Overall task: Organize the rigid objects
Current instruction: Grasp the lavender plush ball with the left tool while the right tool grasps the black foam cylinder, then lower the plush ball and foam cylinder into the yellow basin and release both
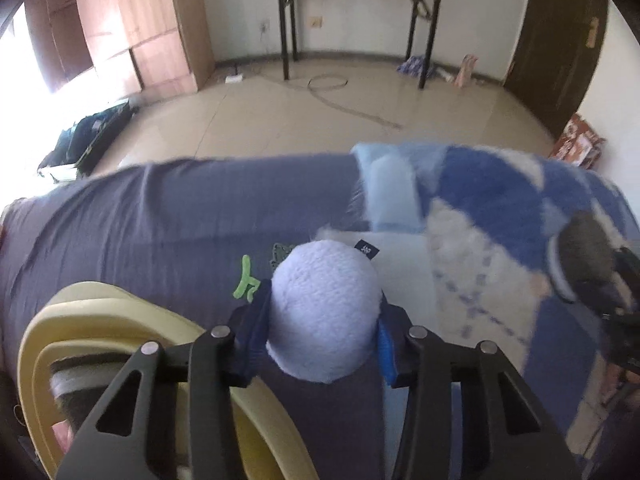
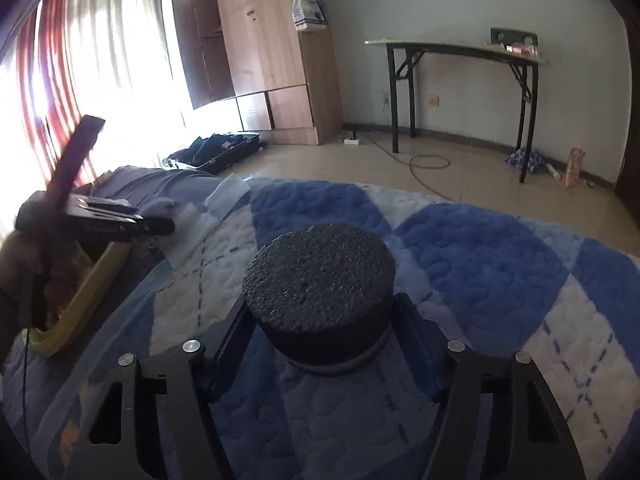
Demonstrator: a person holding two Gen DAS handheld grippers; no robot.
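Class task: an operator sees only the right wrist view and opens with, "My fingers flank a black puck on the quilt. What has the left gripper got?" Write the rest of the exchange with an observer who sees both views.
Observer: The left gripper is shut on a pale blue puck.
Operator: Is anything loose near it?
Observer: A small green piece lies on the navy sheet, just left of that puck.
Operator: What is in the basket?
Observer: Inside the basket sits a grey-and-white thing. It is partly hidden behind a finger, so I cannot tell what it is.
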